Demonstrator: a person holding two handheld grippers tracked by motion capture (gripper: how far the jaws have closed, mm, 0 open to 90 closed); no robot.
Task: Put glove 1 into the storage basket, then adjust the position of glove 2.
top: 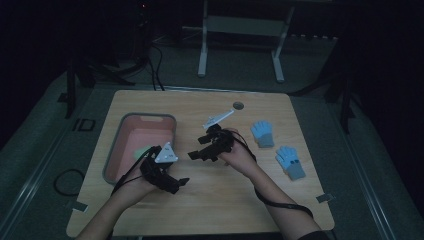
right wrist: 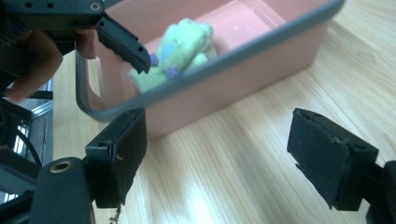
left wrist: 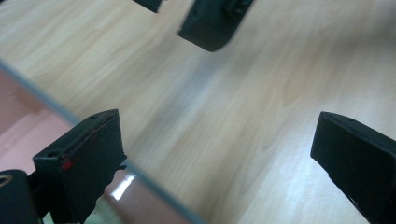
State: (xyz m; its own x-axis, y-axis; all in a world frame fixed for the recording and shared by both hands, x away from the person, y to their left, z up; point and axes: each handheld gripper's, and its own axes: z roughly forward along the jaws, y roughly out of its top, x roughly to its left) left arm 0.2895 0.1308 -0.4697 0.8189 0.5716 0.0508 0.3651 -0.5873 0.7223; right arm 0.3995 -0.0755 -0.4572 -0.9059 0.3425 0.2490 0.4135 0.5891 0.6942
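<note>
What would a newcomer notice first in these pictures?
Probably the pink bin at the table's left, with a pale green glove lying inside. Next, the two blue gloves on the bare wood at the right. Between them, the left gripper and right gripper hang with empty, open jaws.

Left gripper point(left wrist: 219, 154) fingers point(left wrist: 88, 154) spread over wooden table point(left wrist: 224, 102), beside pink bin point(left wrist: 28, 126).

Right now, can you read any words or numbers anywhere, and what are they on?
"ID": large dark letters on the grey floor mat left of the table, dim but readable.
Nothing readable on the pink bin, the blue gloves or the green glove.
</note>
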